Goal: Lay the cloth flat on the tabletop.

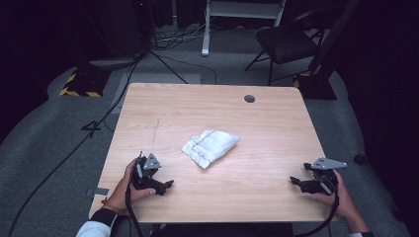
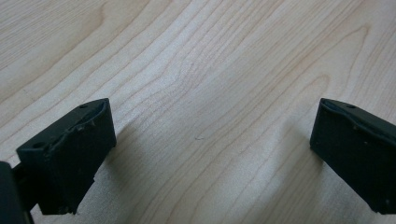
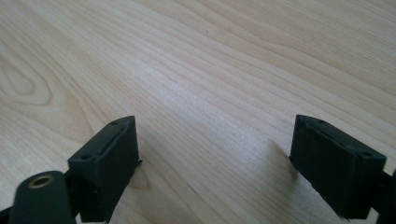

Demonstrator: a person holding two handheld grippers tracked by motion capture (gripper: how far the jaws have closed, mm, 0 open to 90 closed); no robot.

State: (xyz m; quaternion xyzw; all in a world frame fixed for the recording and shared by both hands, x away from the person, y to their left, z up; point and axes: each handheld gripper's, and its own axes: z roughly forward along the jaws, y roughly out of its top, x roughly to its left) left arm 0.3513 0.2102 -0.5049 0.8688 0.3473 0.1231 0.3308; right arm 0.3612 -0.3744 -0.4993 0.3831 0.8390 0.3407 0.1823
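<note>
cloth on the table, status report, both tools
Left tool open, empty, low over table. Right tool open, empty. Folded white cloth mid-table between them, untouched. Nothing in the way.

In the high view the person's forearms are cut off by the bottom edge, so only a white sleeve (image 1: 94, 228) shows at the left. The chair (image 1: 286, 44) and the white frame (image 1: 242, 10) behind the table run out at the top edge into darkness. The folded white cloth (image 1: 210, 146) bears thin dark stripes, perhaps stitching, too small to tell. In the left gripper view both black jaws are cropped by the bottom edge, as they are in the right gripper view.
</note>
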